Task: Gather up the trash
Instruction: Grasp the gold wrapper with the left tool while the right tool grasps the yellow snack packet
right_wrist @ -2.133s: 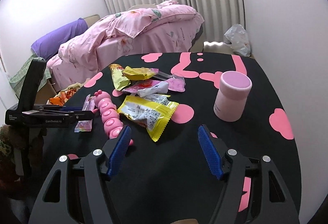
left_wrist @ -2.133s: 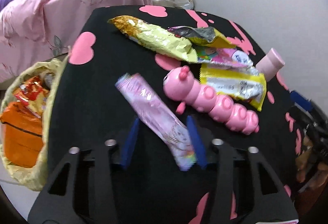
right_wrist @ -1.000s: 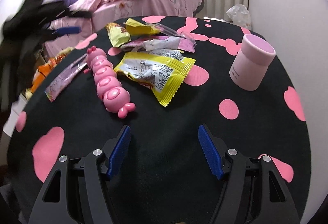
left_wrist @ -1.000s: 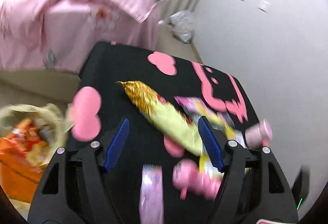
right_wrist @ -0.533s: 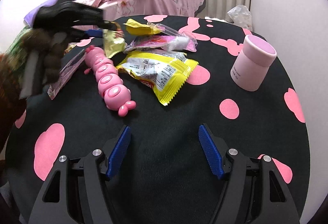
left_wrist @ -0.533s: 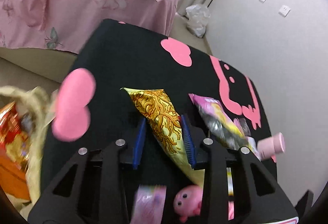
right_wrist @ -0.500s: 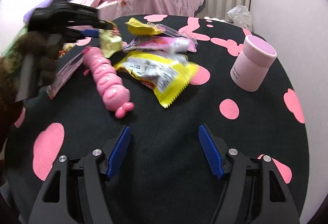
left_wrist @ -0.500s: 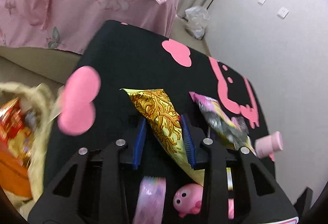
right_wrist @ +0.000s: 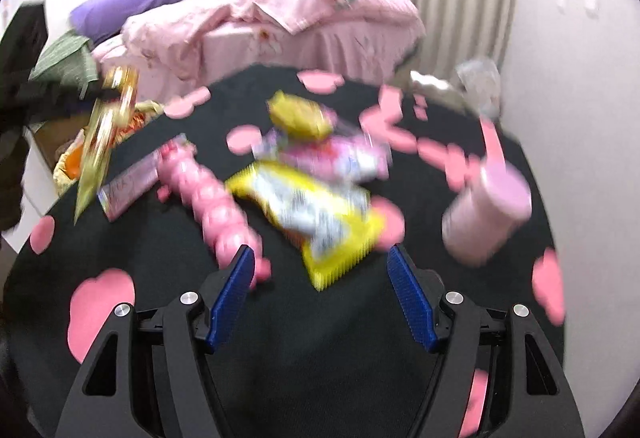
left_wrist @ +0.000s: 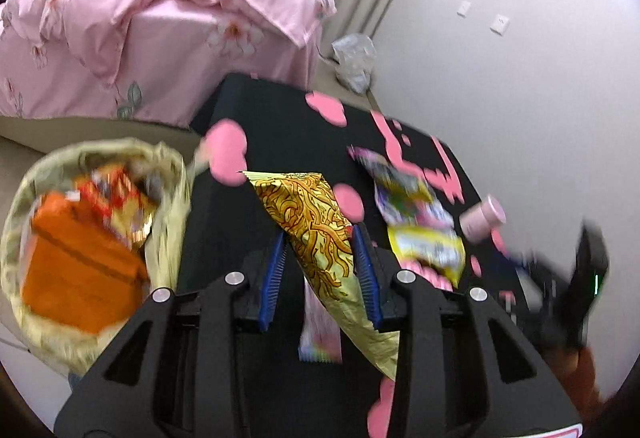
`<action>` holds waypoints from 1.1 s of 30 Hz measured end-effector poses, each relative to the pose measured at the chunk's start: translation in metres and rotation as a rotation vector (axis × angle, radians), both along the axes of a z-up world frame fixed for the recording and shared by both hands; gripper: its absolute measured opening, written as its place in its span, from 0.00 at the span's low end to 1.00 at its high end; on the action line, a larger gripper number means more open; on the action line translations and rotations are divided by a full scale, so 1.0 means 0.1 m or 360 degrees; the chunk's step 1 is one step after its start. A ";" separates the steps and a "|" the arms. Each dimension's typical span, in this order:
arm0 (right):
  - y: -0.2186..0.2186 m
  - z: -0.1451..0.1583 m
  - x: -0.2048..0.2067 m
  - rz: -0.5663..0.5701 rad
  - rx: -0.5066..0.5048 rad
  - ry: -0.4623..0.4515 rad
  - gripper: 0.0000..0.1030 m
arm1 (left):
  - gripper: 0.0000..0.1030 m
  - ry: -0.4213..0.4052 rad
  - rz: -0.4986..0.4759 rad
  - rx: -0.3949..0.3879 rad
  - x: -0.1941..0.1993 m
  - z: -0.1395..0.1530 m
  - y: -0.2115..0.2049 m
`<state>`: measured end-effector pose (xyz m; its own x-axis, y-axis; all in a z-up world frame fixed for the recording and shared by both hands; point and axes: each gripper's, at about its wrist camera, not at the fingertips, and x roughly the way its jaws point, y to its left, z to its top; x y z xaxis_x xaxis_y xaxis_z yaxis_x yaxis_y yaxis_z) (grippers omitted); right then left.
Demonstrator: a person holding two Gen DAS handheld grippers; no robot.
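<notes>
My left gripper (left_wrist: 320, 266) is shut on a gold noodle-print snack bag (left_wrist: 316, 234), lifted off the black table (left_wrist: 256, 109). That gold snack bag (right_wrist: 100, 141) hangs at the table's left edge in the right wrist view. To its left stands a lined trash bin (left_wrist: 92, 234) with orange and red packets inside. My right gripper (right_wrist: 320, 286) stands open above the table with nothing between its pads. Ahead of it lie a yellow wrapper (right_wrist: 316, 213), a pink-white wrapper (right_wrist: 332, 157) and a small yellow packet (right_wrist: 298, 115). A pink striped wrapper (right_wrist: 132, 177) lies by the left edge.
A pink caterpillar toy (right_wrist: 208, 201) lies left of the yellow wrapper. A pink cup (right_wrist: 488, 213) stands at the right. A bed with pink bedding (left_wrist: 160, 25) is beyond the table. A crumpled white bag (left_wrist: 354, 57) sits on the floor by the wall.
My left gripper closed on the gold snack bag, lifted it and carried it left toward the bin. My right gripper rose and tilted, staying open.
</notes>
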<state>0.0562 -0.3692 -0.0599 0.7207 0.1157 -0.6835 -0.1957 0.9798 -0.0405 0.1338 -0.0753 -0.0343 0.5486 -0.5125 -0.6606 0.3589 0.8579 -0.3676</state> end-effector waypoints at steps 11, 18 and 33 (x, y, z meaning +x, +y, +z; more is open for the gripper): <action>-0.02 -0.19 0.39 0.0071 0.0146 0.0271 0.56 | 0.32 -0.0032 0.0119 0.0037 -0.32 -0.08 0.33; 0.11 0.02 -0.12 0.0136 0.0092 0.0181 0.56 | 0.33 0.0034 0.0149 -0.0001 -0.29 -0.18 0.40; 0.33 -0.16 0.68 0.0305 -0.0078 0.0450 0.39 | 0.33 0.0005 0.0130 0.0027 -0.39 -0.10 0.39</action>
